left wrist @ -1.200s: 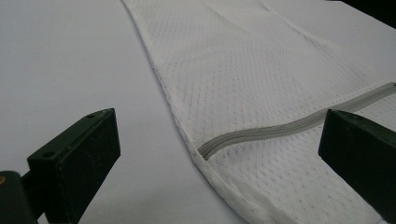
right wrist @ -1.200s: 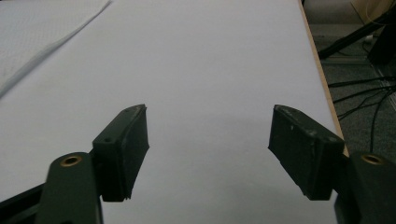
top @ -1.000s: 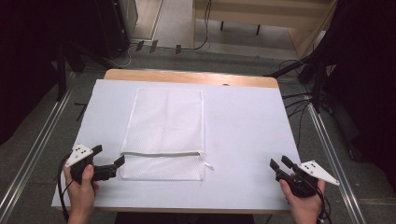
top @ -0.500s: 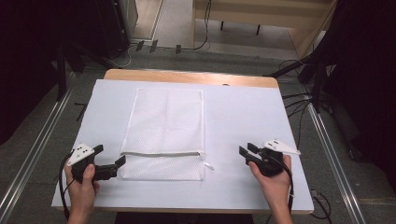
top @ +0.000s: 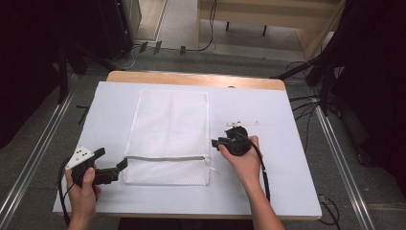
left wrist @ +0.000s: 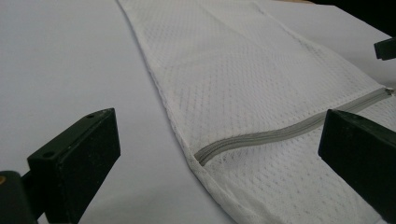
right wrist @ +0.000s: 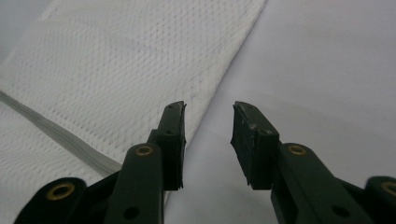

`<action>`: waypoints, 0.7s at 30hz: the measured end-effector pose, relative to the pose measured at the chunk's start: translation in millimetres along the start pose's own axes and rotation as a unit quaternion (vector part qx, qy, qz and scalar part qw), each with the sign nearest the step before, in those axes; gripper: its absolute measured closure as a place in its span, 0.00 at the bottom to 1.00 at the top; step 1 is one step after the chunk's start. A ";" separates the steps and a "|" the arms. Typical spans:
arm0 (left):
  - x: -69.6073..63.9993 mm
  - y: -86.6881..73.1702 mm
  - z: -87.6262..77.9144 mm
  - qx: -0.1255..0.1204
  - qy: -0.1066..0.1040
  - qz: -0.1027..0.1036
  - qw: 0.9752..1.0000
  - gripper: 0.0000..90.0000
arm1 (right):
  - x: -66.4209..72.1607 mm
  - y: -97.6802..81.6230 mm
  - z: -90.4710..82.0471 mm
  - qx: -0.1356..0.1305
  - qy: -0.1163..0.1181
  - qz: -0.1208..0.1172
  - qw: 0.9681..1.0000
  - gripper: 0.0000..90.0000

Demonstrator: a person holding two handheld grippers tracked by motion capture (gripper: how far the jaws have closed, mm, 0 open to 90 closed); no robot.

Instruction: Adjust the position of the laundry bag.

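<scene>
1. The white mesh bag (top: 170, 136) lies flat on the table (top: 287, 182), its grey zipper (top: 165, 158) near the person.
2. The left gripper (top: 119, 166) lies low at the bag's near left corner, fingers wide apart, holding nothing.
3. The right gripper (top: 216, 143) hovers beside the bag's right edge, pointing left, fingers slightly apart, holding nothing.

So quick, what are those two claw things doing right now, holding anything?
Left gripper: open, empty, jaws wide by the mesh bag.
Right gripper: open, empty, at the bag's edge.
</scene>
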State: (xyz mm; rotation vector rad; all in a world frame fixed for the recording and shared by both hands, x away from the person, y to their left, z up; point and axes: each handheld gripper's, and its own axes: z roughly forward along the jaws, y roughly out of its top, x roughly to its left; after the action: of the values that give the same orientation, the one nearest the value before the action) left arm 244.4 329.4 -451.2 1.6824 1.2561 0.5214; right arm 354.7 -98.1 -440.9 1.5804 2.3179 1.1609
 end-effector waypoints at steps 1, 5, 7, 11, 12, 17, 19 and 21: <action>0.3 0.2 -0.2 -0.001 -0.002 0.000 1.000 0.00 | 1.1 1.5 2.3 0.004 0.001 0.000 1.000 0.71; -0.2 1.0 -0.3 -0.004 -0.004 -0.001 1.000 0.00 | 3.4 6.2 8.4 0.010 0.005 0.009 1.000 0.67; -0.8 1.1 0.4 -0.004 -0.007 -0.002 1.000 0.00 | 4.9 8.1 11.4 0.013 0.004 0.012 1.000 0.66; -2.6 1.6 1.0 -0.003 -0.009 0.000 1.000 0.00 | 6.8 10.2 17.7 0.030 0.005 0.016 0.999 0.65; -2.6 1.6 1.0 -0.003 -0.010 0.001 1.000 0.00 | 7.1 10.3 19.5 0.035 0.008 0.022 0.999 0.65; -2.8 1.7 1.2 0.000 -0.009 0.002 1.000 0.00 | 4.9 10.4 24.6 0.052 0.019 0.041 0.998 0.62; -3.1 1.7 1.4 0.000 -0.009 0.002 1.000 0.00 | 4.4 10.5 26.9 0.059 0.020 0.043 0.997 0.62; -3.4 1.6 1.9 -0.001 -0.011 0.002 1.000 0.00 | 4.0 10.7 29.0 0.064 0.017 0.044 0.997 0.62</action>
State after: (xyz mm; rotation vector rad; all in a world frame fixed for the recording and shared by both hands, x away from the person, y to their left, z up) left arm 245.4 325.5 -450.1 1.6846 1.2359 0.5048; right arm 374.8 -77.6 -453.1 1.7347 2.4107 1.0839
